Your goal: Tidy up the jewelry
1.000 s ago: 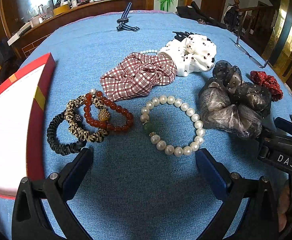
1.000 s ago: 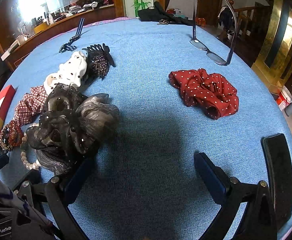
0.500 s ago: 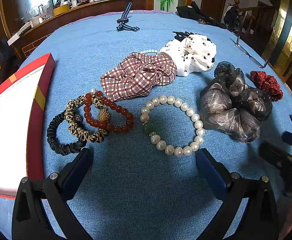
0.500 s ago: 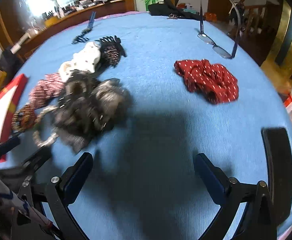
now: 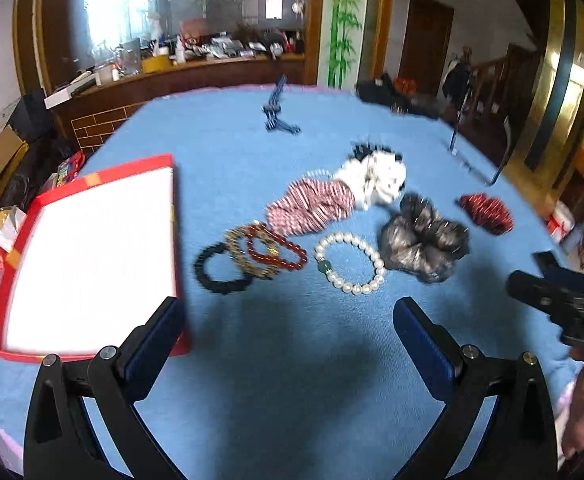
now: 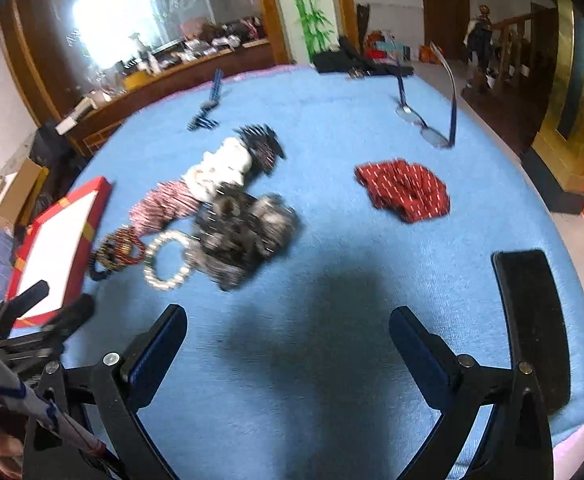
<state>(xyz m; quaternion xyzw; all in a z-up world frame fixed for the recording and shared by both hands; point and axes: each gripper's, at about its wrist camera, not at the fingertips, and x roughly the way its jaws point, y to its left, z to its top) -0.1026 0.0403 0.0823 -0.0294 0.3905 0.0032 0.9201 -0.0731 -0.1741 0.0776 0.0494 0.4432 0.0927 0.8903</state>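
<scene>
Left tongs (image 5: 288, 324) wide, empty, above blue tabletop (image 5: 292, 380). Right tongs (image 6: 288, 332) wide, empty. Pearl bracelet (image 5: 350, 262) mid-frame, beside grey scrunchie (image 5: 424, 240). Red box (image 5: 88, 256) at left.

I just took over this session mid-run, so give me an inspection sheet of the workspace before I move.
Surface: round table under a blue cloth, shadowed near the tongs.
Job's things: white pearl bracelet with a green bead, red bead bracelet, leopard-print hair tie, black hair tie, four fabric scrunchies: plaid, white dotted, grey organza, red dotted; red box with white lining, nothing seen inside.
Clutter: eyeglasses, blue striped clip.
Grippers: left tongs and right tongs open, holding nothing, above the cloth.
Cables: nothing seen.
Surroundings: wooden counter with bottles, stair railing.
</scene>
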